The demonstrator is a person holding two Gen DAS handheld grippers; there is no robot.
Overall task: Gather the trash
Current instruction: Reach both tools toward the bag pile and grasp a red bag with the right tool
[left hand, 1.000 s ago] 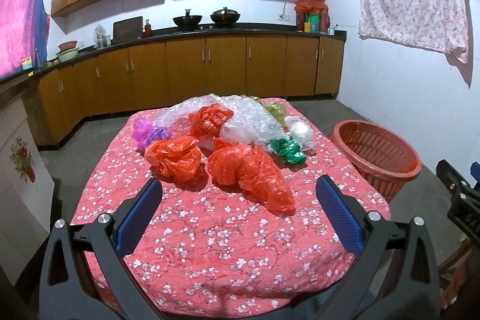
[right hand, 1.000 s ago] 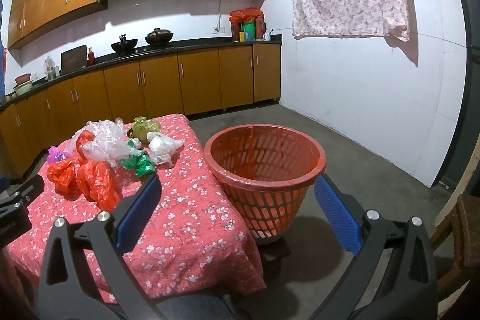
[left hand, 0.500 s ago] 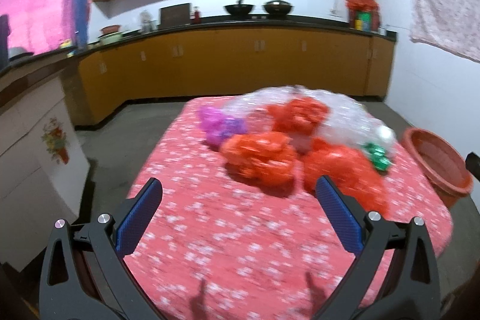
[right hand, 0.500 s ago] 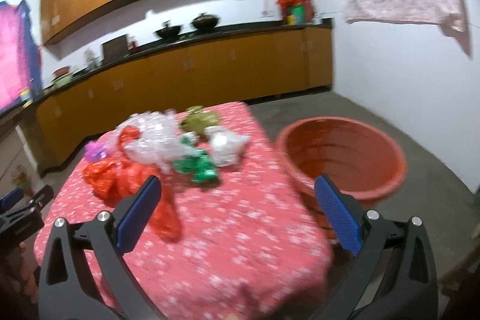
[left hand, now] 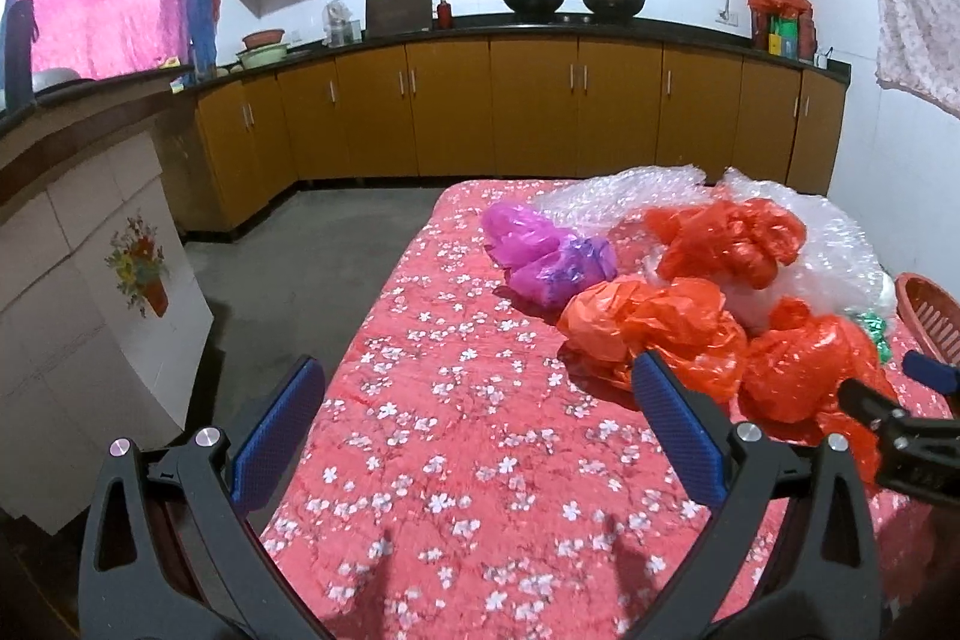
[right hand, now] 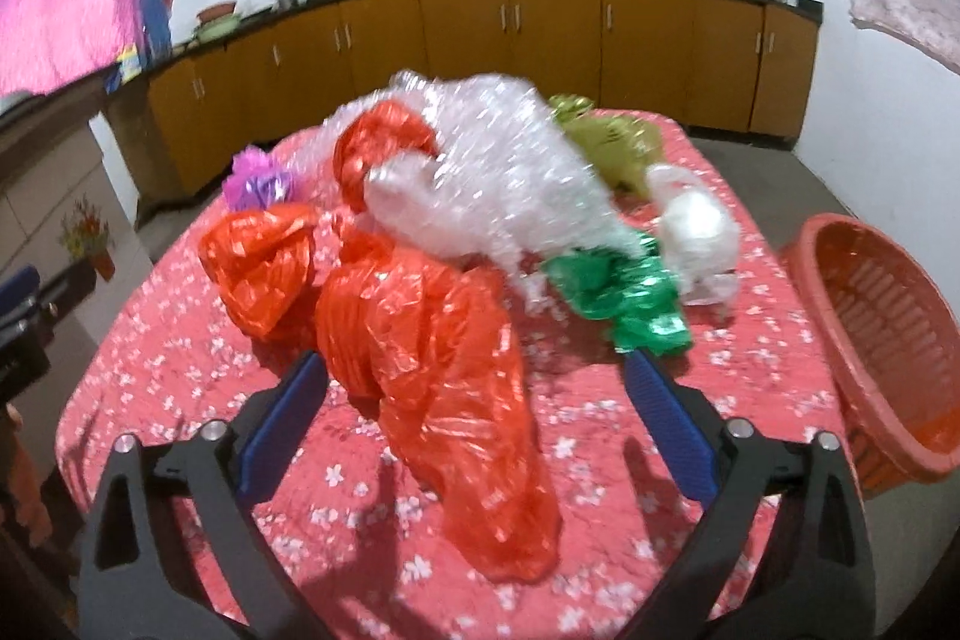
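Now, over the surface draped in a red cloth with white blossoms (right hand: 180, 340): right gripper (right hand: 474, 406) pointing down, jaws wide but closing, blue pads apart on either side of the long crumpled red plastic bag (right hand: 444, 376), not yet pressing it. Just behind, touching its left end, a second bunched orange-red bag (right hand: 258, 268). Further back, a heap of clear bubble wrap (right hand: 498, 172) with another red bag (right hand: 378, 148) tucked against its left side. Beside the heap on the left, a crumpled pink-and-purple plastic bag (right hand: 258, 181); behind on the right, an olive-green bag (right hand: 618, 142); in front on the right, a shiny green wrapper (right hand: 624, 292) touching a white plastic bag (right hand: 696, 232).

Off the right edge of the surface, lower down, an orange slatted plastic basket (right hand: 888, 340), holding no trash so far as visible.

Left gripper (left hand: 480, 424) above the near left part of the cloth, jaws wide open, nothing between them, only bare cloth; trash pile lying ahead and to its right.

Behind all this, a run of brown cupboards (left hand: 540, 112).
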